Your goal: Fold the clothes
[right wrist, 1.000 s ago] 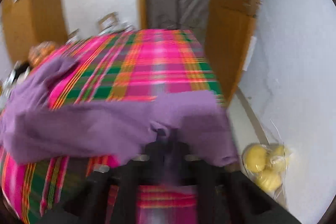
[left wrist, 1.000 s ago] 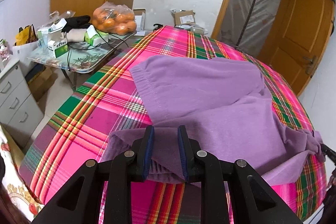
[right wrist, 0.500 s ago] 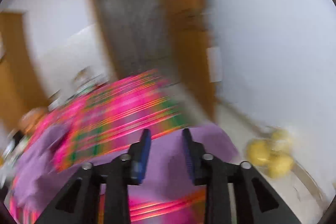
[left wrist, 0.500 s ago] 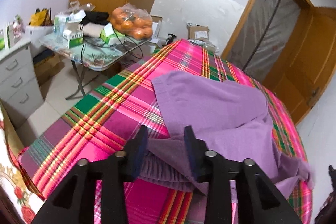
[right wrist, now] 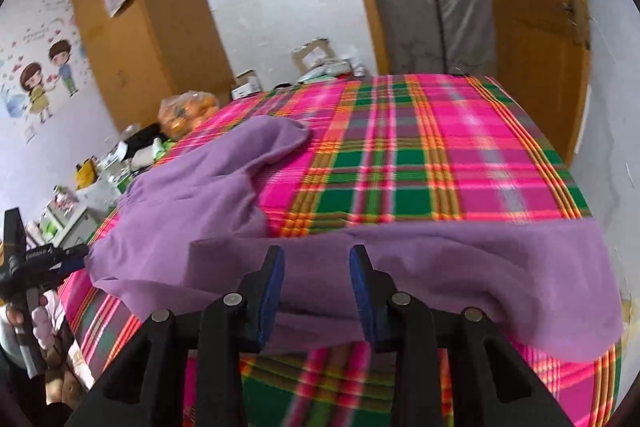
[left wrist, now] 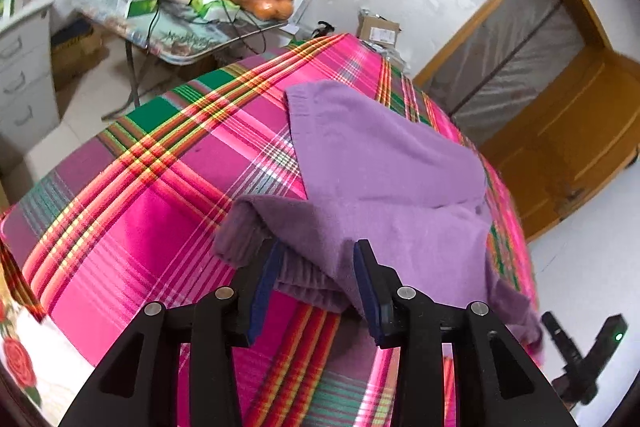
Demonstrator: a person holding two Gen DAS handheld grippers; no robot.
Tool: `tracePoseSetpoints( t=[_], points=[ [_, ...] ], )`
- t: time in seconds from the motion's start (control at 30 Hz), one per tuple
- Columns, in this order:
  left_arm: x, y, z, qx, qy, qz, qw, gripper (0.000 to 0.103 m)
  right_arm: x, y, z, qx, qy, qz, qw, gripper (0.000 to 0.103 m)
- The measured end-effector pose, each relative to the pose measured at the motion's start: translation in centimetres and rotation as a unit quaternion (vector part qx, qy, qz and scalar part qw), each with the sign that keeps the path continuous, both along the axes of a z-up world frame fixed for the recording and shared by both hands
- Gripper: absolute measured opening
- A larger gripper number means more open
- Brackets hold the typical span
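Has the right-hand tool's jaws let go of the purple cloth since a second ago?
Yes. The right gripper was shut on the purple garment; now its jaws stand apart, and the cloth lies loose on the plaid bedspread.

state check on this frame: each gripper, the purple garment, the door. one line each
left gripper: open, a ribbed fold of cloth between its jaws, pads not pressing it
right gripper: open, jaws over the cloth, nothing gripped
purple garment: partly folded, lying rumpled on the plaid blanket, near edge hanging over the side
door: open, plastic sheet over the doorway
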State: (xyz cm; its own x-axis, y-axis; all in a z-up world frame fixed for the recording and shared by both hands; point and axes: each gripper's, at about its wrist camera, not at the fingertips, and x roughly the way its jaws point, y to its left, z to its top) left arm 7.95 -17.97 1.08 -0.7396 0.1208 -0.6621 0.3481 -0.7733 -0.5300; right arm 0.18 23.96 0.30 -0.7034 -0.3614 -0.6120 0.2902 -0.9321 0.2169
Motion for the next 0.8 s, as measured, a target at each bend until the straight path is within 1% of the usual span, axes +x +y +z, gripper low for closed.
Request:
tracePoseSetpoints(
  t=[0.1,0.2,0.27,0.3,0.33,0.37,0.43,0.5,0.53,0.6,0.67,0.77,0.8],
  points=[
    [-1.0,-0.5,-0.1,0.001,-0.004,0.009,1.0,0.041,-0.6,-1.5,1.2,0.007,0.009,0.022,1.0,0.035],
    [-2.2,-1.0,-0.5,0.016,-0.01,0.021,0.9996,0.04,-1.3,-3.4,1.8,0.011,0.015,0.046,0.999,0.036],
    [-2.8,-0.6,-0.6,0.004,-0.014,0.011,0.9998,0.039,-1.8,-4.8,2.1,0.016,0.016,0.061,0.998,0.036],
    [-2.9,-0.4,-0.5,-0.003,-0.013,0.005,0.9999,0.033,-2.0,-5.5,2.2,0.017,0.016,0.069,0.997,0.036],
    [-3.0,-0.2,-0.5,-0.01,-0.011,0.0,0.9999,0.013,-2.1,-6.1,2.1,0.017,0.015,0.075,0.997,0.036],
    [-3.0,0.0,-0.4,-0.017,-0.009,-0.005,0.9998,0.008,-2.3,-6.6,2.1,0.017,0.013,0.082,0.996,0.036],
    [-3.1,0.2,-0.1,-0.028,-0.004,-0.014,0.9995,0.007,-2.6,-7.6,1.9,0.018,0.009,0.093,0.995,0.036],
    [-3.0,-0.1,0.7,-0.031,0.014,-0.016,0.9993,0.006,-2.9,-8.5,1.7,0.019,0.004,0.103,0.994,0.036],
    [-2.8,-0.4,1.5,-0.036,0.029,-0.014,0.9988,0.001,-3.1,-8.9,1.8,0.02,0.004,0.107,0.994,0.036],
    [-2.4,-1.0,3.6,-0.049,0.064,-0.01,0.9967,0.001,-3.4,-9.7,2.1,0.022,0.005,0.115,0.993,0.036],
    [-1.3,-1.4,6.0,-0.063,0.104,-0.008,0.9925,0.001,-3.6,-10.5,2.9,0.022,0.015,0.126,0.992,0.036],
    [0.4,-1.0,8.1,-0.097,0.14,-0.005,0.9854,0.0,-4.1,-11.9,4.0,0.023,0.025,0.148,0.988,0.036],
    [0.7,-0.9,8.1,-0.096,0.14,-0.01,0.9854,0.0,-4.4,-12.6,4.3,0.025,0.028,0.158,0.987,0.036]
  ],
)
